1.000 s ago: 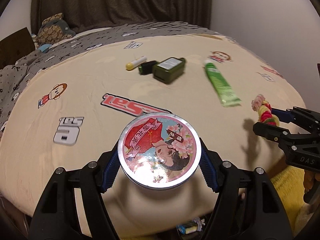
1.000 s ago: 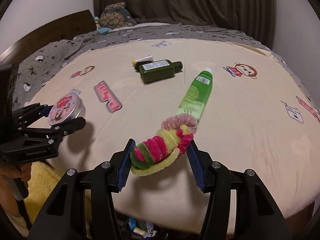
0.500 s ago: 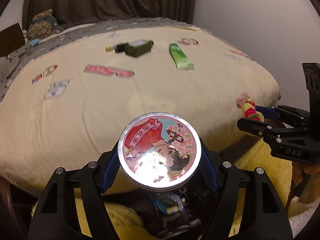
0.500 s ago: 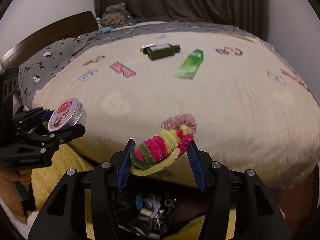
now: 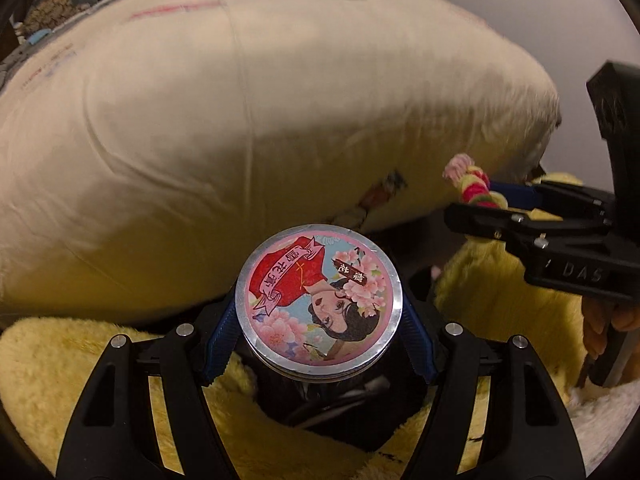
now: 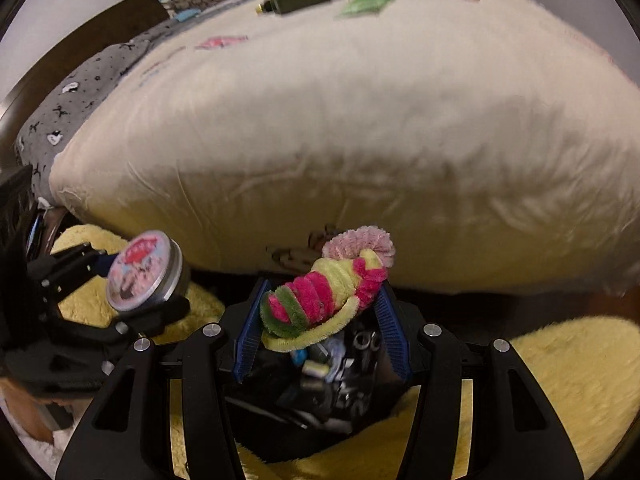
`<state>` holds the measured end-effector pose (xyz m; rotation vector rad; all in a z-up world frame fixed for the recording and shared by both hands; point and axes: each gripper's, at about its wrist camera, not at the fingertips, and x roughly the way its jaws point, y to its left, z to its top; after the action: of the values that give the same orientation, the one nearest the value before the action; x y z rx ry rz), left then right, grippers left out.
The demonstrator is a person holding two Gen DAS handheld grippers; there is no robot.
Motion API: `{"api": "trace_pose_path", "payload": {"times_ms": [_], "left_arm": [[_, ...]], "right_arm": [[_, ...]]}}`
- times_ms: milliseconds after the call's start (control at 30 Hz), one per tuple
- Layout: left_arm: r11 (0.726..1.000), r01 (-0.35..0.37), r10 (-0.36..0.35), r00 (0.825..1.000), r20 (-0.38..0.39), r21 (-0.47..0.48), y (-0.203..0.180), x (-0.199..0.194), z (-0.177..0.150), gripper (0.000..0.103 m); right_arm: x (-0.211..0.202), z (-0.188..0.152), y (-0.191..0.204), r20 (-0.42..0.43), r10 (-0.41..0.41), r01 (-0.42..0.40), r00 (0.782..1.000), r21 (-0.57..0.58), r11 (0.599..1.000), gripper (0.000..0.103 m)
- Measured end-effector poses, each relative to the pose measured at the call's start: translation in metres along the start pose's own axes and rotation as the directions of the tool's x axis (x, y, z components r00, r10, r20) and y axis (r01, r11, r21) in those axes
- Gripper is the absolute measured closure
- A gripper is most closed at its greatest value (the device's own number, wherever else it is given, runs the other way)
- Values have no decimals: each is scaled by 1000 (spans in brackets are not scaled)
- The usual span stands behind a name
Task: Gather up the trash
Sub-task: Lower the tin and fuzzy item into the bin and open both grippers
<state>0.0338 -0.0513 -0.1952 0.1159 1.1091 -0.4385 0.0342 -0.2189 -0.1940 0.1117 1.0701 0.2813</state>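
My left gripper (image 5: pixel 318 316) is shut on a round metal tin (image 5: pixel 319 309) with a pink and red picture lid, held above a dark bin (image 5: pixel 340 412) on the floor. The tin (image 6: pixel 143 276) and left gripper (image 6: pixel 132 280) also show at the left of the right wrist view. My right gripper (image 6: pixel 320 316) is shut on a fuzzy pink, green and yellow pipe-cleaner toy (image 6: pixel 328 288), held over the bin (image 6: pixel 320 384), which holds several bits of trash. The right gripper (image 5: pixel 492 204) and toy (image 5: pixel 472 184) show at the right of the left wrist view.
The bed with a cream cover (image 6: pixel 360 120) bulges just ahead of both grippers. A dark green bottle (image 6: pixel 300 0) and a green tube (image 6: pixel 368 0) lie far back on it. A yellow fluffy rug (image 6: pixel 560 380) surrounds the bin.
Both grippers have dropped from above the bed top to below its front edge, carrying the tin and the toy. The bin now lies right under them.
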Motion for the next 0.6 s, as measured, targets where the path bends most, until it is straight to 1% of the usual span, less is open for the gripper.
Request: {"api": "trace_pose_path", "payload": {"times_ms": [167, 333, 467, 600], "left_arm": [[1000, 27, -28, 997, -77, -7, 0, 26, -10, 36], [998, 60, -61, 988, -145, -15, -1, 48, -17, 36], [998, 65, -66, 982, -177, -11, -2, 58, -20, 36], [998, 66, -67, 979, -190, -11, -2, 62, -17, 36]], "right_arm": [[17, -8, 1, -59, 18, -17, 998, 16, 1000, 49], [31, -13, -1, -103, 28, -25, 994, 34, 999, 49], [40, -16, -3, -128, 24, -17, 991, 53, 998, 48], [42, -14, -1, -136, 41, -34, 990, 51, 998, 46]]}}
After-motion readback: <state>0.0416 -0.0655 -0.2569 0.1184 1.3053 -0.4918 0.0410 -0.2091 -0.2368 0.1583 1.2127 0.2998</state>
